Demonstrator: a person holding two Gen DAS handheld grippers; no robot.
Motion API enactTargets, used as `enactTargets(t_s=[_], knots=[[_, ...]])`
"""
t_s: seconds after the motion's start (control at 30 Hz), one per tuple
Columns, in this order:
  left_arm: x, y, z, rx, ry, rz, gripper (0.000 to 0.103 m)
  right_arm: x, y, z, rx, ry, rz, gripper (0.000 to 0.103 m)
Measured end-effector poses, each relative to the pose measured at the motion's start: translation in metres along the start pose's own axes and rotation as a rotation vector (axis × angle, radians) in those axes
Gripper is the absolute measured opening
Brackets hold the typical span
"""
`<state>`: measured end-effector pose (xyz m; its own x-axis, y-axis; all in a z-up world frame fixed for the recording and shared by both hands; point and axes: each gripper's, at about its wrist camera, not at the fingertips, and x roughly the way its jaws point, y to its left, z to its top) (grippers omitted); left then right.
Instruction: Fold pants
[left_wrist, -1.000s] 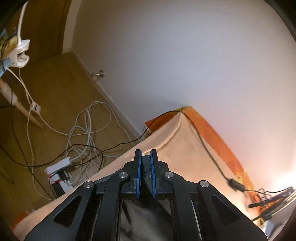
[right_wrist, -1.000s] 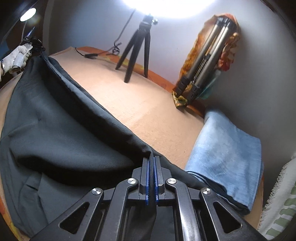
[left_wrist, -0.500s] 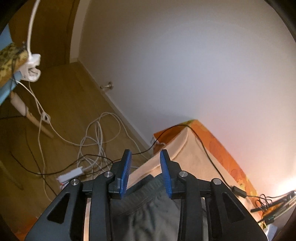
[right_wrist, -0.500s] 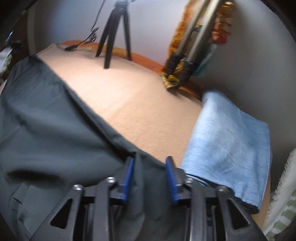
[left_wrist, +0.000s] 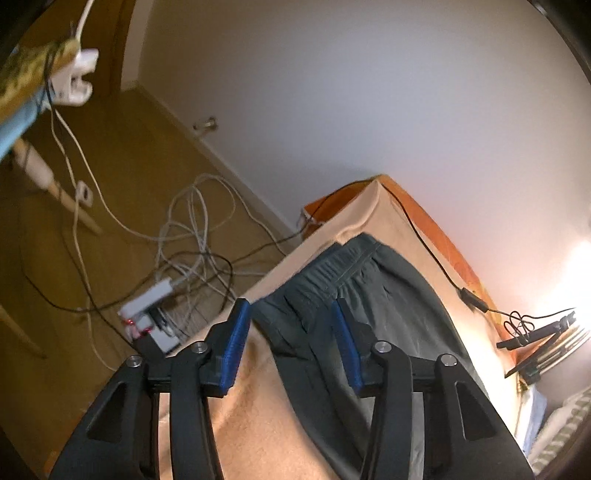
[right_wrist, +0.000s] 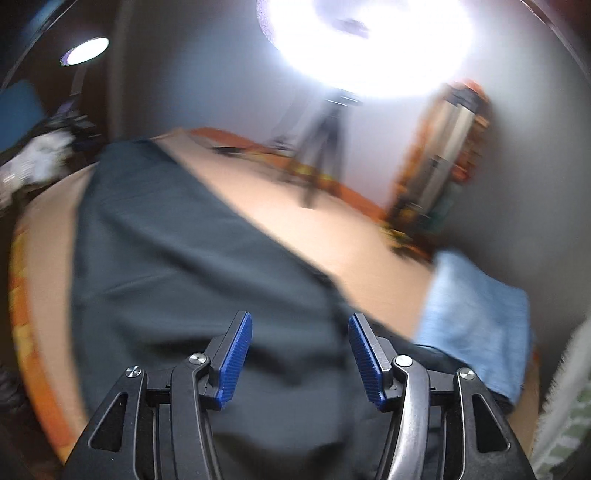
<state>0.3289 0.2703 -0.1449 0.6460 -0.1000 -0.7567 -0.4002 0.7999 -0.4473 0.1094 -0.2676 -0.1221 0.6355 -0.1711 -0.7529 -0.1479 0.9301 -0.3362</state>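
the right view is blurred, so the far things are hard to make out. the right tool (right_wrist: 300, 354) points down over the dark pants (right_wrist: 177, 258); its blue pads are apart and opening, and press on nothing, the cloth lying below them. the left tool (left_wrist: 291, 347) is also tilted down, its pads opening above the pants' waistband (left_wrist: 343, 266), not touching it. the pants lie flat on the beige bench (left_wrist: 258, 424). a folded blue cloth (right_wrist: 476, 317) lies at their right edge. behind, a tripod (right_wrist: 325, 155) is only a smear under a glaring lamp (right_wrist: 369, 40).
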Motion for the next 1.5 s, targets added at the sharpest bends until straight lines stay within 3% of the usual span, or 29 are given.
enactTargets(t_s=[0.27, 0.4, 0.53, 0.63, 0.7, 0.73, 0.83, 0.97, 1.07, 1.2, 1.27, 1.37, 1.5], knots=[[0.012, 0.002, -0.006, -0.023, -0.003, 0.004, 0.044, 0.000, 0.083, -0.011, -0.106, 0.055, 0.234, 0.056], [0.014, 0.003, -0.005, -0.038, -0.020, 0.015, 0.044, 0.007, 0.111, -0.019, -0.116, 0.086, 0.305, 0.056], [0.012, -0.005, -0.005, 0.009, -0.044, 0.065, 0.043, 0.013, 0.134, -0.024, -0.153, 0.120, 0.350, 0.055], [0.011, -0.007, -0.004, 0.030, -0.061, 0.090, 0.030, 0.014, 0.144, -0.027, -0.174, 0.143, 0.362, 0.053], [0.009, -0.007, -0.004, 0.040, -0.073, 0.096, 0.012, 0.017, 0.145, -0.027, -0.171, 0.160, 0.357, 0.046], [0.008, -0.008, -0.003, 0.047, -0.080, 0.104, 0.009, 0.019, 0.144, -0.026, -0.163, 0.167, 0.361, 0.043], [0.006, -0.004, 0.000, 0.050, -0.079, 0.087, 0.009, 0.026, 0.140, -0.029, -0.145, 0.191, 0.364, 0.032], [0.002, -0.002, 0.002, 0.066, -0.081, 0.078, 0.007, 0.028, 0.138, -0.029, -0.133, 0.204, 0.384, 0.008], [0.000, -0.003, 0.003, 0.082, -0.085, 0.072, 0.007, 0.026, 0.138, -0.027, -0.133, 0.190, 0.383, 0.000], [-0.003, -0.007, 0.004, 0.108, -0.101, 0.075, 0.007, 0.021, 0.133, -0.020, -0.109, 0.163, 0.385, 0.000], [-0.004, -0.008, 0.005, 0.105, -0.113, 0.115, 0.007, 0.019, 0.128, -0.017, -0.085, 0.157, 0.397, 0.000], [-0.005, -0.001, 0.009, 0.058, -0.100, 0.068, 0.008, 0.017, 0.124, -0.014, -0.065, 0.153, 0.409, 0.000], [0.004, -0.005, 0.009, 0.071, -0.049, 0.012, 0.030, 0.018, 0.127, -0.014, -0.078, 0.155, 0.406, 0.000]])
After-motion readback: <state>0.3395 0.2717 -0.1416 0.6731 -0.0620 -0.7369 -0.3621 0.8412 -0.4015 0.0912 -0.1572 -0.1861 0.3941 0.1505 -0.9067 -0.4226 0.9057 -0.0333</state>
